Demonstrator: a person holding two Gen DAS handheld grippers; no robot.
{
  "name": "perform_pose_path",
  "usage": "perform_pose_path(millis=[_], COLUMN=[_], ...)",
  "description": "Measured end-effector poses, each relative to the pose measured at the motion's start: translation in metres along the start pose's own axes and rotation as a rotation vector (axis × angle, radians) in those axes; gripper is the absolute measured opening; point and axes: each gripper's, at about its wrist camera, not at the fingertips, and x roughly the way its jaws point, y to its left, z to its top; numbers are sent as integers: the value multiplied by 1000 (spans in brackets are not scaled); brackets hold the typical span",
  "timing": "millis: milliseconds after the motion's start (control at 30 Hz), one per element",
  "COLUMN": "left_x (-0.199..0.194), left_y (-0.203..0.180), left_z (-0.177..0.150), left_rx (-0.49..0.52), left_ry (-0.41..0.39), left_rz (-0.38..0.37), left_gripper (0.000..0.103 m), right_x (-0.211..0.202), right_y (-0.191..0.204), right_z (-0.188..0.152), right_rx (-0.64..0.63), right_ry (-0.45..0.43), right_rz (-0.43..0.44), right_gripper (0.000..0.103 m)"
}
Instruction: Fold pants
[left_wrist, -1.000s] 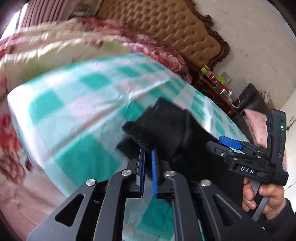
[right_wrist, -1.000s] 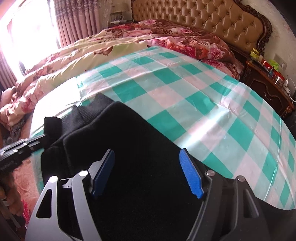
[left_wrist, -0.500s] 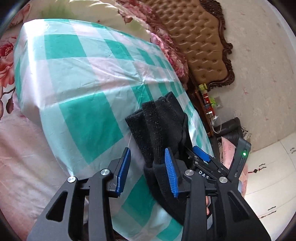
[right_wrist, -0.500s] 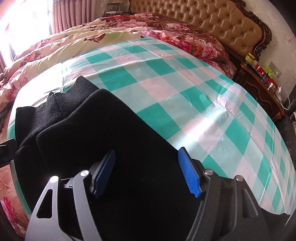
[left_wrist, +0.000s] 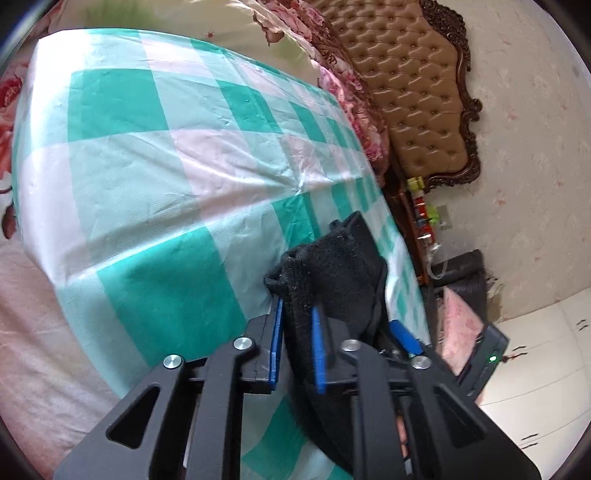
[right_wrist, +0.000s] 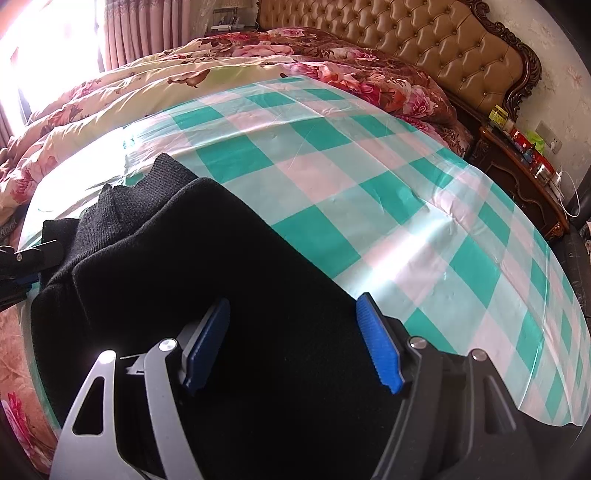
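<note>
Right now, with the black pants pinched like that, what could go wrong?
1. The left gripper pinches only a narrow edge of the black pants, so the cloth might slip out when lifted.
2. The right gripper is open over the pants, holding nothing, so the folded layers may slide apart.
3. The pants lie near the edge of the shiny checked cover and could slide off.

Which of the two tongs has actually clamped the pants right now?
The left tongs: their blue pads pinch a bunched black edge of the pants. The right tongs stand wide open over the cloth, gripping nothing.
</note>
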Motion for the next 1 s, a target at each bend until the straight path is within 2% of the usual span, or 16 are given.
perform_pose_path(millis=[100,267,533,733,867,933,1000], left_x=[-5,-13,-20,-28,-32,-35,-40], left_y=[-6,-17,-35,-55,-78,-94,-120], left_z=[-2,-3,-6,-9,-15,-21,-31], left_rx=[29,72,140,199,284,340,440], left_ry=[-21,-39,-58,-74,-93,-108,-132], left_rz=[-11,-5,35,67,119,147,189], left_gripper=[8,8,8,8,8,8,8], right_x=[-2,-25,-76,-85,-74,-58,-67], right_y=[0,0,-24,-50,-68,-77,-91], right_z=[1,-4,-26,-56,-80,-91,-98], right_rx=[4,14,142,218,269,280,346], right_ry=[-7,-62,-109,-70,-7,66,35], right_rz=[12,-24,-114,-143,-147,-115,-56], right_gripper=[71,71,75,76,85,87,88])
